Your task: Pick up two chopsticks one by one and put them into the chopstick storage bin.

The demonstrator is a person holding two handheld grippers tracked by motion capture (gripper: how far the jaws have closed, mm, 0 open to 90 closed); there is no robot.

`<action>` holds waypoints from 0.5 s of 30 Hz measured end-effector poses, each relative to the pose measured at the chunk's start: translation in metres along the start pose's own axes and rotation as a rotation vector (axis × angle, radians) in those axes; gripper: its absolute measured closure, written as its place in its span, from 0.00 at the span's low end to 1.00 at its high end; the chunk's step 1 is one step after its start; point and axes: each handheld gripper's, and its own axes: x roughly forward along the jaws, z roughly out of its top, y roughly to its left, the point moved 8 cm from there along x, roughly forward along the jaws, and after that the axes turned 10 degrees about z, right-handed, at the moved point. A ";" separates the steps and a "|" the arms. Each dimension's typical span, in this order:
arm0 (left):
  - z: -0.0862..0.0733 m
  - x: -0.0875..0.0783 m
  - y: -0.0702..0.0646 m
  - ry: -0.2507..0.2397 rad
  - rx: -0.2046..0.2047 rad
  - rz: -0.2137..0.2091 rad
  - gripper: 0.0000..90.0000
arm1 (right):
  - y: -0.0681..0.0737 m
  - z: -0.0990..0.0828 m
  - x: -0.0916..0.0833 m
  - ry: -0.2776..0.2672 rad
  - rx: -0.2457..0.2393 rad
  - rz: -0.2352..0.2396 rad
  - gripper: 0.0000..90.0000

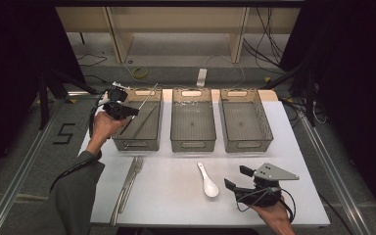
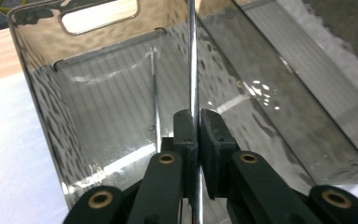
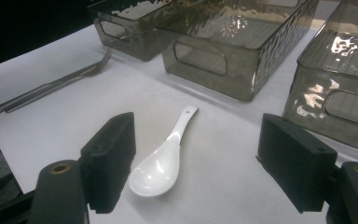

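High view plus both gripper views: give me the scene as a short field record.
surface: white table top
bins: three smoky clear bins in a row: left bin, middle bin, right bin
left hand-held gripper: shut on a thin metal rod, held over the left bin
left bin contents: another thin rod with a brush-like tip
right hand-held gripper: open, near the white spoon, not touching it
loose on table: white spoon, fork and knife side by side
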 end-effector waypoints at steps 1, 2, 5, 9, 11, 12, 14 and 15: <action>0.000 0.002 0.002 0.003 -0.003 0.003 0.95 | 0.000 0.000 0.000 -0.001 0.000 0.001 0.32; 0.000 0.003 0.004 0.005 -0.006 0.006 0.95 | 0.000 0.000 0.000 -0.002 -0.003 0.001 0.32; -0.001 0.007 0.007 0.006 -0.017 0.013 0.95 | 0.000 0.000 0.000 -0.002 -0.002 0.001 0.32; -0.002 0.011 0.008 0.012 -0.015 0.019 0.94 | 0.000 0.000 0.000 -0.001 0.000 0.001 0.32; -0.003 0.012 0.009 0.016 -0.010 0.025 0.95 | 0.000 0.000 0.000 -0.002 0.001 0.001 0.32; -0.004 0.014 0.009 0.019 -0.013 0.026 0.94 | 0.000 0.000 0.000 -0.002 0.000 0.001 0.32; -0.006 0.015 0.009 0.021 -0.015 0.027 0.94 | 0.000 0.000 0.000 -0.003 0.002 0.000 0.32; -0.007 0.016 0.010 0.025 -0.011 0.028 0.94 | 0.000 0.000 0.000 -0.002 0.002 -0.001 0.32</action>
